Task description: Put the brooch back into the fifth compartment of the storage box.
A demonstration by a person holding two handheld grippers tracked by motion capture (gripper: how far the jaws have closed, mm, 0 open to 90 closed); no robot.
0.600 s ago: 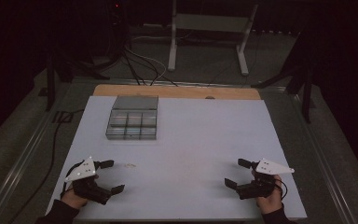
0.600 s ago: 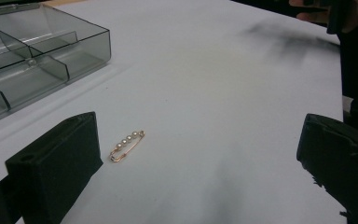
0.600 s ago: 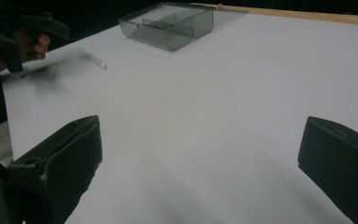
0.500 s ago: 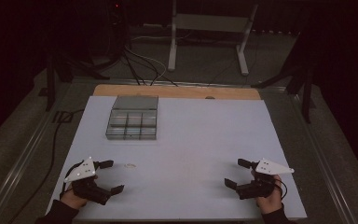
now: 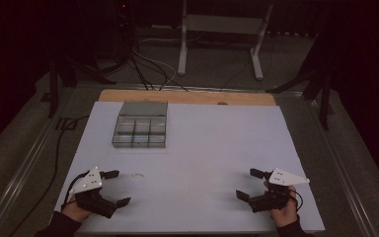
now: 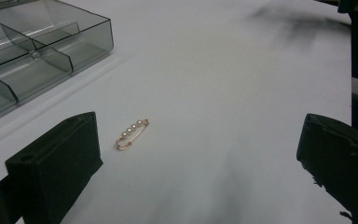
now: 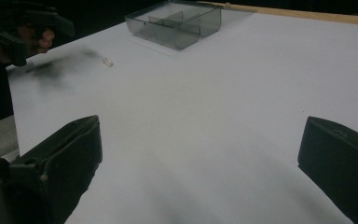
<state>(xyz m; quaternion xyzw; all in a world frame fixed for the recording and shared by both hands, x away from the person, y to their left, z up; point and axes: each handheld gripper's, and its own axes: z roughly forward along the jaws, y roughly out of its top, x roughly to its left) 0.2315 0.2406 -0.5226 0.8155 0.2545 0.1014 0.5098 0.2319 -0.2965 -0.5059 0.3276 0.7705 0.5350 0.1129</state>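
One small gold safety pin set with five pale beads (image 6: pixel 132 133) lies flat on the white tabletop (image 5: pixel 207 148), just ahead of the left tool (image 5: pixel 118 187), toward its 11 o'clock, nothing gripping it. That tool's jaws stand wide apart; the right tool (image 5: pixel 250 184), well off at 3 o'clock, is likewise spread and empty. To pick the pin up cleanly, I'd straddle it across its narrow width and close low against the surface. One smoky transparent plastic compartment box (image 5: pixel 140 123) waits at 12 o'clock.

The pin (image 6: pixel 131 134) is glossy gold-toned metal with pearly beads, the compartment box (image 5: pixel 140 124) smooth smoky transparent plastic, the surface (image 5: pixel 212 148) matt white.
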